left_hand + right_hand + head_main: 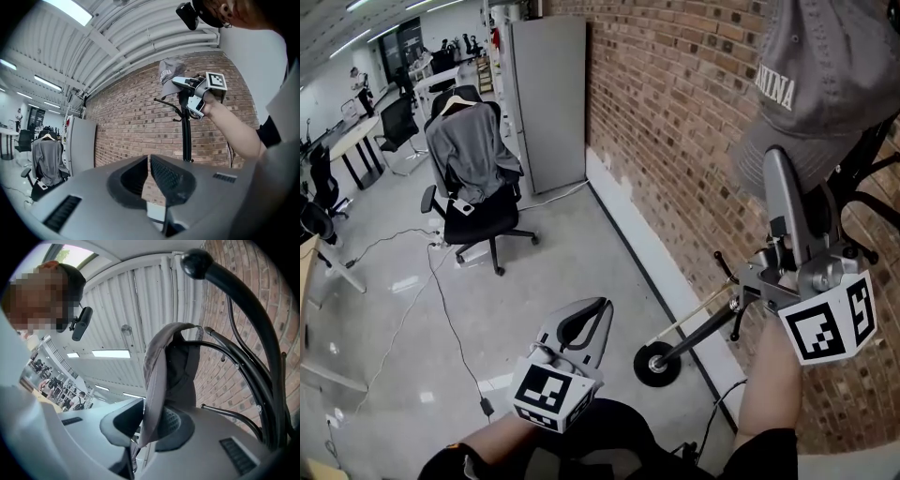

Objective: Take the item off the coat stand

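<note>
The cap (161, 364) looks light and soft, brim stiffer; the right tool (151, 414) pinches that brim; the left tool (149, 161) sits closed, empty.

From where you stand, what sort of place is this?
Probably an open-plan office or lab: a wheeled office chair with a grey garment over it, desks at the far side, and a tall grey cabinet by the brick wall.

The head view looked steeply down along the brick wall (675, 141) to the floor (562, 272). The left gripper view faced upward, farther from the stand (186, 136); the right gripper view sat close beneath the cap (159, 376). All three shared the cap.
</note>
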The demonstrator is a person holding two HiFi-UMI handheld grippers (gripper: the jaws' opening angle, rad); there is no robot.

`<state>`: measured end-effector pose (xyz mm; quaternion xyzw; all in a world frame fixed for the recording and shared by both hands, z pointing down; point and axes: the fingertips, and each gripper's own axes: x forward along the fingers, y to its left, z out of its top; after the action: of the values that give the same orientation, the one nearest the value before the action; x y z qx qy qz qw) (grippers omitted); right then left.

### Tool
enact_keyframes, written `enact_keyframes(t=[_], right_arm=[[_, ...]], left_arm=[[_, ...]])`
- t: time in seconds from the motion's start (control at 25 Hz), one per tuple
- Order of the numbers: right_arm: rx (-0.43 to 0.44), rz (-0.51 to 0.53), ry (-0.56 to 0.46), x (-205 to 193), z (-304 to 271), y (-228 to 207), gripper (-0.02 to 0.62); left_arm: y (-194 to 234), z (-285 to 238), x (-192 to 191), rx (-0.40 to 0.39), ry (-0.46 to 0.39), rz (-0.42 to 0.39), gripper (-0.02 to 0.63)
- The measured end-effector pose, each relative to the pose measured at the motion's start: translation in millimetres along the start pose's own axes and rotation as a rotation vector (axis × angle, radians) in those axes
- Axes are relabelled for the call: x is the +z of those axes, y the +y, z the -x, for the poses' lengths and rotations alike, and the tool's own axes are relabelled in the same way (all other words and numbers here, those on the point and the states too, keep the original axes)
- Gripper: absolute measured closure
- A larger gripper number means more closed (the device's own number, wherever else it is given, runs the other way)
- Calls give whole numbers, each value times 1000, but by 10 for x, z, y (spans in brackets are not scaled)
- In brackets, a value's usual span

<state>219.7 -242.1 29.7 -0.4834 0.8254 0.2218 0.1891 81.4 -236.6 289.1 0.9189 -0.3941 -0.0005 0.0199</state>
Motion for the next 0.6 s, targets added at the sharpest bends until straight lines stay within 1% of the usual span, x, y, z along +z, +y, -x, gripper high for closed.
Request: enact_keyframes(t=[0.04,0.12,0.2,0.32,0.48,0.6], right_arm=[[-6,6,-1,4,-9,3,529],[-13,21,1,22,-48,7,546],[-10,36,4,65,-124,16,546],[5,84,15,192,-300,58,548],[48,128,22,345,-597,199,560],[84,122,36,324,-788,393,560]], left_arm=[[18,7,-7,3,4,0,571],[62,18,-11,8,12,1,572],[119,40,-3,12,13,6,572],[231,108,-9,29,8,23,572],[439,260,-27,69,2,42,571],[621,417,-58,106,0,60,572]])
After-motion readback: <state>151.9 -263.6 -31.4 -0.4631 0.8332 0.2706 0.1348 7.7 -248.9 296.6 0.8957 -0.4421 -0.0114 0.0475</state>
